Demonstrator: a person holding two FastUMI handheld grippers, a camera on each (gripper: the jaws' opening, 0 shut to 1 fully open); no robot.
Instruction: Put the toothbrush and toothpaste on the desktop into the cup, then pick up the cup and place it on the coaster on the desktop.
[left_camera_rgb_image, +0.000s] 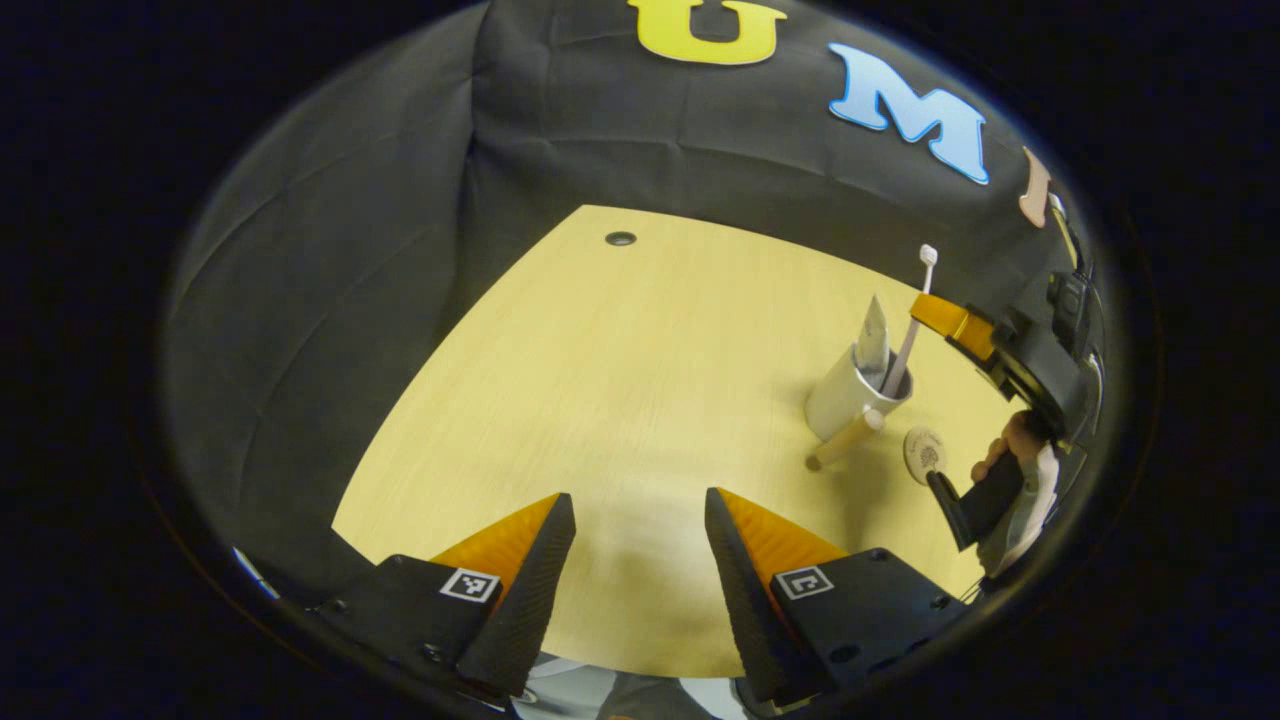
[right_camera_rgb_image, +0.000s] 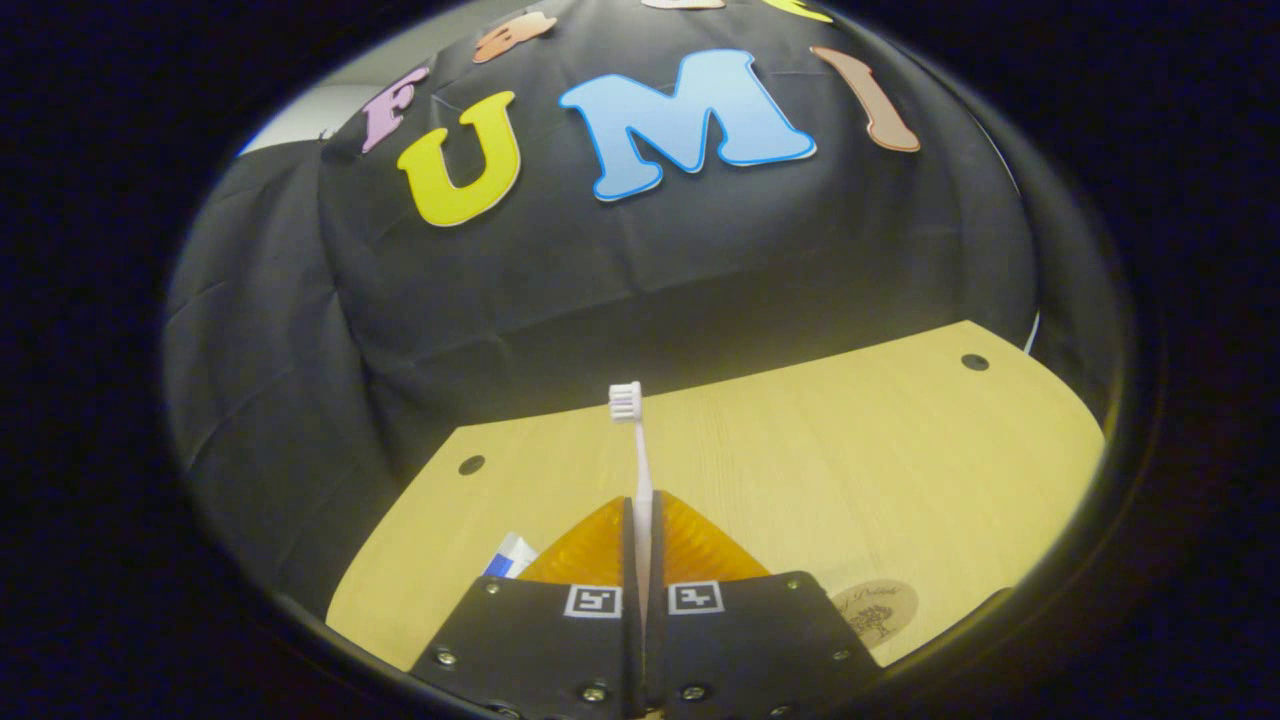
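On the yellow desktop, left fingers gape empty; right fingers pinch the toothbrush.

Toothbrush handle hidden between tongs

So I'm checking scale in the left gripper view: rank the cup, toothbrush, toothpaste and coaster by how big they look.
1. Cup, bulkiest.
2. Toothbrush, longest but very thin, lower end hidden in the cup.
3. Toothpaste, only partly showing above the rim.
4. Coaster, smallest.
Toothbrush versus toothpaste is unsure.
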